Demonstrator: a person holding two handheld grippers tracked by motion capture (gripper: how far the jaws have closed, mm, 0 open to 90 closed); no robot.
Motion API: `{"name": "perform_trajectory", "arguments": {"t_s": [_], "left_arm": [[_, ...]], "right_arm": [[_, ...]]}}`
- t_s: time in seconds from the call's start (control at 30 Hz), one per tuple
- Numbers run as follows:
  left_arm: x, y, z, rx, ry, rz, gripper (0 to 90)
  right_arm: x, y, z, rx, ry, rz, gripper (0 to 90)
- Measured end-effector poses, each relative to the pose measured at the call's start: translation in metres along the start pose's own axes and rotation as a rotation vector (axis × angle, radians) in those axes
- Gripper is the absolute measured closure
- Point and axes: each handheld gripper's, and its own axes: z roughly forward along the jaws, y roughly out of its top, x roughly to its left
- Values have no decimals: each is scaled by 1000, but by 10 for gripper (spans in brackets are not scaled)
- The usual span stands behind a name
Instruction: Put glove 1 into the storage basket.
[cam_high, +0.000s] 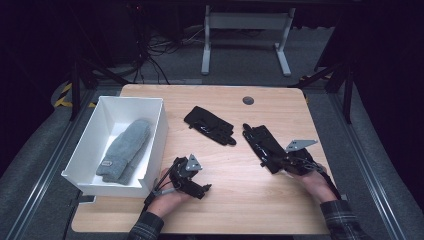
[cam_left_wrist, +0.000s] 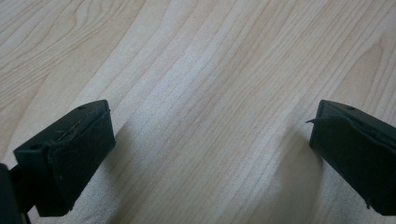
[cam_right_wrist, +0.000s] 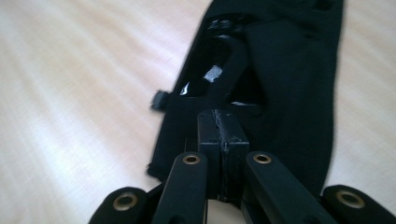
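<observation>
Two black gloves lie on the wooden table (cam_high: 240, 200): one (cam_high: 209, 125) near the middle and one (cam_high: 261, 141) to its right. My right gripper (cam_high: 278, 163) is shut, its tips over the near end of the right-hand glove (cam_right_wrist: 289, 70). In the right gripper view the gripper's (cam_right_wrist: 221, 128) pads press together, and I see no fabric between them. My left gripper (cam_high: 201, 187) hangs low over bare wood near the front. Its jaws stand wide apart in the left gripper view (cam_left_wrist: 210, 154) with nothing between them.
A white box (cam_high: 161, 131) stands at the table's left and holds a pair of grey knit gloves (cam_high: 125, 150). A dark round hole (cam_high: 248, 100) sits near the far edge. Beyond the table are cables and the legs of a white desk (cam_high: 205, 50).
</observation>
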Motion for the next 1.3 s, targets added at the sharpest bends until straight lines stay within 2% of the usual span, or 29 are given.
{"name": "perform_trajectory", "arguments": {"t_s": [0.03,0.23,0.4,0.53,0.63,0.7,0.83,0.87,0.93,1.1,1.17,1.23,1.3], "left_arm": [[0,0,0,0,0,0,3],[0,0,0,0,0,0,3],[0,0,0,0,-1,1,2],[0,0,0,0,-2,2,2],[0,0,0,1,-2,2,2],[0,0,0,0,-2,2,2],[1,0,0,0,-5,5,2],[1,0,0,0,-5,5,3],[1,0,0,0,-5,6,3],[1,0,0,0,-6,7,2],[1,0,0,0,-7,8,3],[1,0,0,-1,-7,8,3],[1,0,0,-1,-7,8,2]], "right_arm": [[7,-4,-2,6,10,-12,900],[21,-13,-10,9,42,-27,900],[37,-20,-13,7,98,-42,900],[45,-20,-16,-5,102,-69,900],[37,-13,-25,-68,85,-53,900],[33,-11,-26,-78,77,-42,900],[13,-1,-23,-99,33,-20,900],[3,3,-20,-97,3,-14,900],[-1,5,-18,-100,-3,-7,900],[-24,15,-1,-102,-26,19,900],[-28,15,6,-101,-15,27,900],[-29,12,15,-60,-15,22,900],[-29,12,15,-61,-14,30,900]]}}
